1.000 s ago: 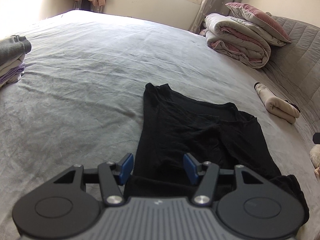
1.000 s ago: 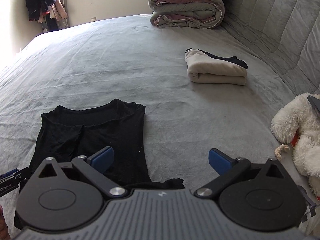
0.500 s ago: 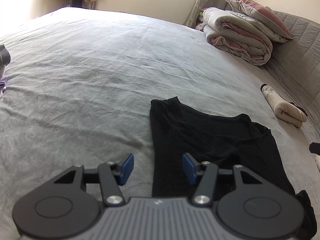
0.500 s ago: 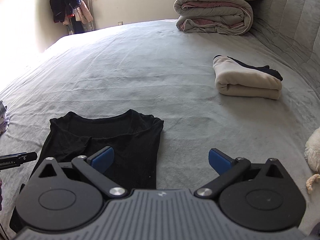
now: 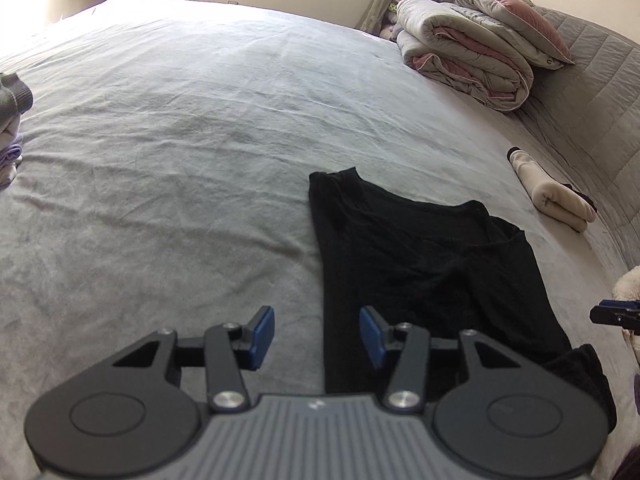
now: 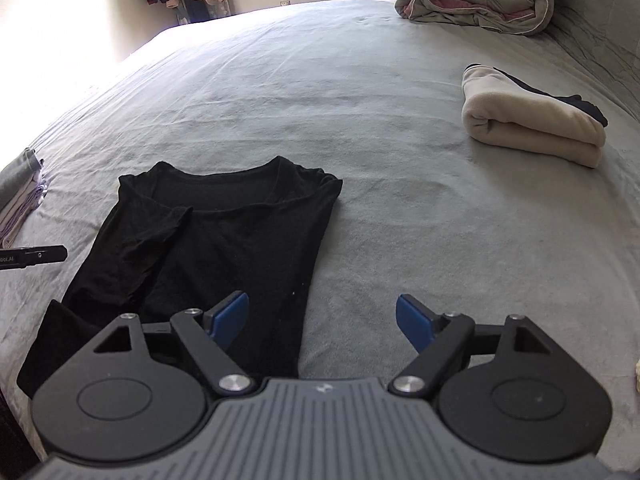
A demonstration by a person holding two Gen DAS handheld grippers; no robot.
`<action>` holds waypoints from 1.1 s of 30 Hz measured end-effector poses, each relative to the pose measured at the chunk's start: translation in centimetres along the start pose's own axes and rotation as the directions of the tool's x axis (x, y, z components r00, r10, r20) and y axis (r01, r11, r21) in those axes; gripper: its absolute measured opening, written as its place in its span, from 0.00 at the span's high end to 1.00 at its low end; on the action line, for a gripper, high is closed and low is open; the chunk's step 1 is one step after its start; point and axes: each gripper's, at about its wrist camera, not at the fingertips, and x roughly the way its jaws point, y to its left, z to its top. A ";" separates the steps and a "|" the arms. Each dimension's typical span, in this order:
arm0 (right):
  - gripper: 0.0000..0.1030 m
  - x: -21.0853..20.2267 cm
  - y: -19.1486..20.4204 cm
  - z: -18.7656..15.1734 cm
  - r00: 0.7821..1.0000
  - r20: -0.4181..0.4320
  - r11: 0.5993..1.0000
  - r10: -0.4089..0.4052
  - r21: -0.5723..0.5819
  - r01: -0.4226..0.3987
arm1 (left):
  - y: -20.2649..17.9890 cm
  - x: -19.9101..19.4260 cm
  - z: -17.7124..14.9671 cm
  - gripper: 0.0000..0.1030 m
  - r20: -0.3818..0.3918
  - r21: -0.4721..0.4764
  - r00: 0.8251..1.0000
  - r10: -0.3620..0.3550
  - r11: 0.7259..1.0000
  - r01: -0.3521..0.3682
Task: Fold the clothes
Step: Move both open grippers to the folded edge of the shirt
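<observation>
While the black T-shirt [image 6: 224, 240] lies flat, sleeves folded in, low left of centre in the right wrist view, we've dropped both grippers closer to its hem corners. Right gripper [image 6: 322, 320] jaws closing, empty; left gripper [image 5: 318, 336] half spread, empty. Folded cream garment [image 6: 532, 120] upper right. Hem-up fold likely next.

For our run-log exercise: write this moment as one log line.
stage: approach | black shirt: flat on bed, sleeves folded in | left gripper: open, empty | right gripper: closing, empty
</observation>
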 end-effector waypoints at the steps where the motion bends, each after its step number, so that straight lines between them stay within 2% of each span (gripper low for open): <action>1: 0.19 -0.6 -0.2 -0.5 1.000 -0.015 1.000 0.008 0.011 -0.007 | 0.1 -0.6 -0.6 0.48 -0.015 -0.009 1.000 -0.005 1.000 0.005; 6: 0.19 -3.5 -1.6 -3.2 0.996 -0.079 0.994 0.052 0.099 -0.044 | 1.6 -3.9 -3.7 0.46 -0.075 -0.082 0.996 -0.038 0.996 0.031; 10: 0.19 -5.3 -2.7 -5.6 0.990 -0.109 0.981 0.089 0.184 -0.068 | 3.3 -5.6 -6.3 0.44 -0.105 -0.217 0.990 -0.094 0.974 0.069; 13: 0.19 -6.0 -3.2 -7.0 0.985 -0.122 0.965 0.118 0.248 -0.085 | 3.1 -6.3 -8.1 0.44 -0.128 -0.272 0.988 -0.091 0.961 0.053; 19: 0.19 -6.8 -3.1 -9.5 0.975 -0.107 0.924 0.193 0.354 -0.144 | 1.8 -7.3 -10.9 0.42 -0.105 -0.339 0.981 -0.166 0.933 0.121; 25: 0.19 -6.9 -2.6 -11.2 0.972 -0.080 0.907 0.220 0.383 -0.174 | 0.8 -7.1 -13.2 0.42 -0.107 -0.393 0.976 -0.187 0.910 0.131; 28: 0.21 -6.8 -2.9 -12.2 0.967 -0.037 0.871 0.252 0.445 -0.210 | 0.4 -6.9 -14.3 0.42 -0.099 -0.428 0.975 -0.200 0.893 0.140; 33: 0.25 -6.7 -3.3 -13.5 0.963 0.041 0.825 0.267 0.507 -0.251 | 0.2 -7.1 -15.6 0.42 -0.041 -0.478 0.983 -0.182 0.867 0.141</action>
